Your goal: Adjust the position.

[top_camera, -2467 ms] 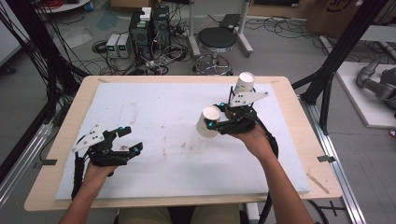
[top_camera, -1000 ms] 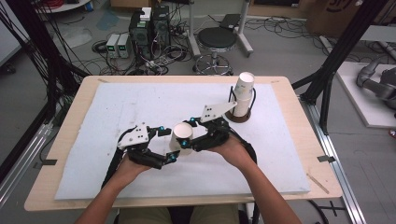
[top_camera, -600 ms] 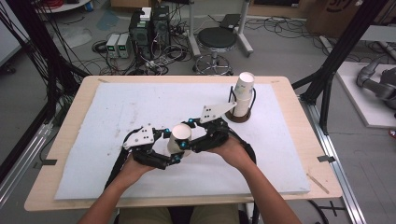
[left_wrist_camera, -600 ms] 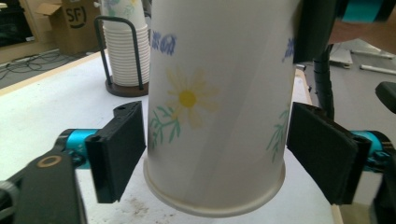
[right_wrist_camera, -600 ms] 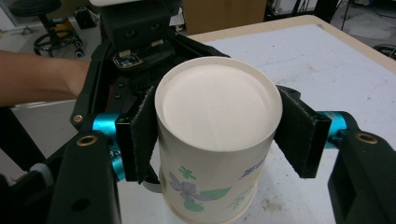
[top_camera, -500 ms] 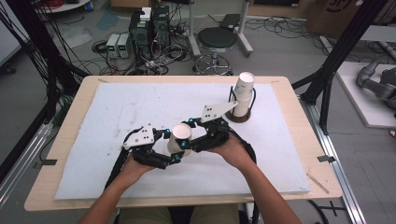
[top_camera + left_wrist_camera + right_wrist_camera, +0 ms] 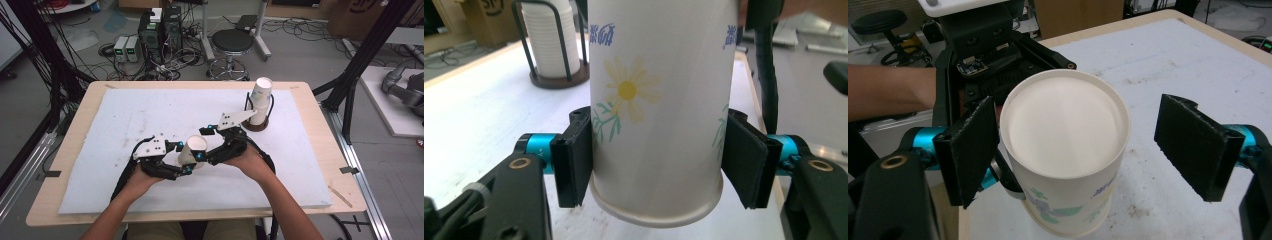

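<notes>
I am passing a paper cup between two claws above the surface.

High view: my left claw and right claw are meeting at the cup. Left gripper view: the pads, having just closed, are pressing the daisy-printed cup's sides. Right gripper view: the jaws, having just opened, are standing clear of the cup.

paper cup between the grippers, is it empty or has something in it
Empty: the right gripper view looks into the paper cup and shows only its bare white inside.
</notes>
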The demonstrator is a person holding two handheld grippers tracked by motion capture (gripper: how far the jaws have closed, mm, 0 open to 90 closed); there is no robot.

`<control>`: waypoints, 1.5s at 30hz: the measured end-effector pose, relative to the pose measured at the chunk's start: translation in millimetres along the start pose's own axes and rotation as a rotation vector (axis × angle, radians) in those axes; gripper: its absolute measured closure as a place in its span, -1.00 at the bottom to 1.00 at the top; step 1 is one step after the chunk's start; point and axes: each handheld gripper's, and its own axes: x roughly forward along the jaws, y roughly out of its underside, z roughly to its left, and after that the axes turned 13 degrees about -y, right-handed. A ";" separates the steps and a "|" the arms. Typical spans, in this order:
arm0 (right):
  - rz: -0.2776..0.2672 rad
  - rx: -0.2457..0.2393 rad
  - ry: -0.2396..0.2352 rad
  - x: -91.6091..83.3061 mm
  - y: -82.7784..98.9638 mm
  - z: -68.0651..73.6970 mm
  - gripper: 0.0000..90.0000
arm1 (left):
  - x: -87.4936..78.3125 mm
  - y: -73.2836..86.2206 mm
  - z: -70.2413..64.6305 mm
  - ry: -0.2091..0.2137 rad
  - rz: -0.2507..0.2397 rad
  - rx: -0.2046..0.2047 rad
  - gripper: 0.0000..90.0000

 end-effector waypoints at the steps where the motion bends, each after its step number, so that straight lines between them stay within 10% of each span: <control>1: 0.000 -0.002 -0.002 -1.3 0.2 0.0 -0.59 | -0.3 -1.0 1.1 0.002 0.017 0.007 -0.20; 28: 0.158 -0.106 0.011 -15.5 7.9 1.4 -0.59 | 5.5 -53.4 6.3 0.043 0.383 0.307 -0.16; 45: 0.269 -0.166 -0.023 -1.2 11.2 -0.1 -0.57 | 15.7 -58.8 -0.9 0.097 0.504 0.387 -0.18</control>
